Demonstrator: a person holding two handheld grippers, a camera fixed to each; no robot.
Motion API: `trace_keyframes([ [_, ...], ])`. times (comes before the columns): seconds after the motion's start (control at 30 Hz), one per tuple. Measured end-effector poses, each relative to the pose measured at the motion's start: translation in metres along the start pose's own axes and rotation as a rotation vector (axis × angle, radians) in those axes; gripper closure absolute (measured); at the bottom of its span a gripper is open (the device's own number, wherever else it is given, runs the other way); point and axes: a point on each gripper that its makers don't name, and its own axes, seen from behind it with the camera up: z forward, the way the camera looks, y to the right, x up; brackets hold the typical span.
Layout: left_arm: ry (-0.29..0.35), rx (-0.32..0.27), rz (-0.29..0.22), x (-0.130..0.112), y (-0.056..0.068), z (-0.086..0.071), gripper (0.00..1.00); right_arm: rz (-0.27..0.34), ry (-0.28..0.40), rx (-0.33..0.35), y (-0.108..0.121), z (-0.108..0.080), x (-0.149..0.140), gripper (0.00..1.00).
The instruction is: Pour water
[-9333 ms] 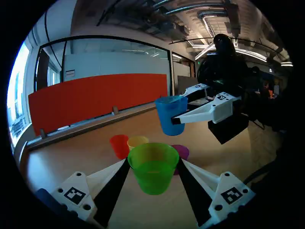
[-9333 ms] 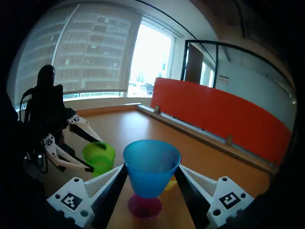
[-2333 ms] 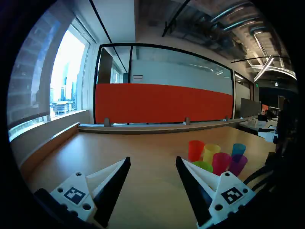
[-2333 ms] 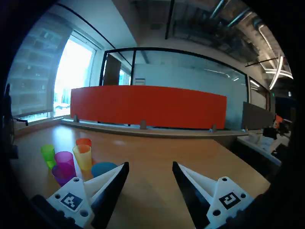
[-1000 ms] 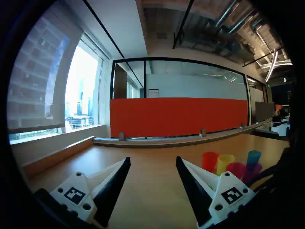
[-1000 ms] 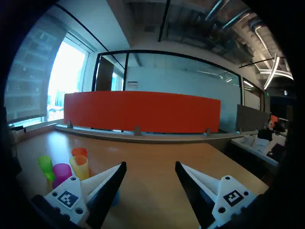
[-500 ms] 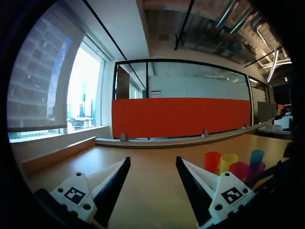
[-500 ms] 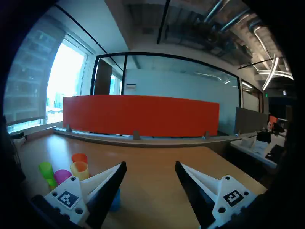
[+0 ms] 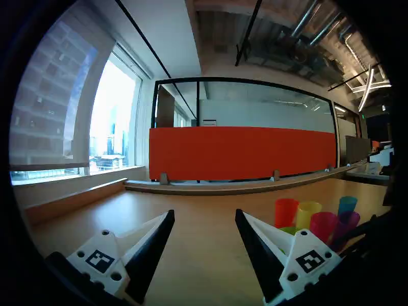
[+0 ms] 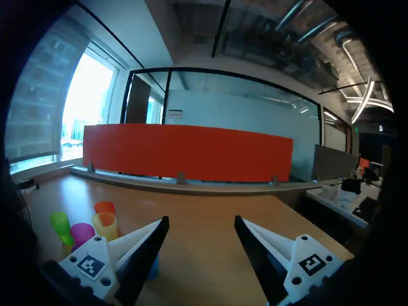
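Since the pour, both cups are set down; left gripper [image 9: 204, 212] and right gripper [image 10: 201, 219] gape empty. Green cup [image 9: 288, 230] and blue cup [image 10: 153, 266] sit half-hidden behind near fingers.

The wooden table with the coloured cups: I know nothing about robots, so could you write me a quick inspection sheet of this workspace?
Surface: wooden table, smooth, no spills seen.
Job's things: red cup, yellow cup, pink cup, purple cup and blue cup upright in a tight cluster; green cup mostly hidden. Water inside: cannot tell.
Clutter: nothing seen.
Grippers: left hand-held gripper and right hand-held gripper both open, holding nothing.
Cables: dark strand, perhaps a cable, beside the cups.
Surroundings: orange partition, large window, exposed ceiling pipes.
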Motion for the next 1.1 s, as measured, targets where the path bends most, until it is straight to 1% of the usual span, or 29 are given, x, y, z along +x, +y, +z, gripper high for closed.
trace_keyframes([
  [0.6,-0.037,0.005,0.003,-0.013,-0.003,0.003,0.12,-0.003,0.001,0.002,-0.002,-0.003,0.000,0.01],
  [1.1,-0.040,0.009,0.006,-0.014,-0.003,0.004,0.12,-0.006,0.002,-0.001,0.003,-0.007,-0.001,0.01],
])
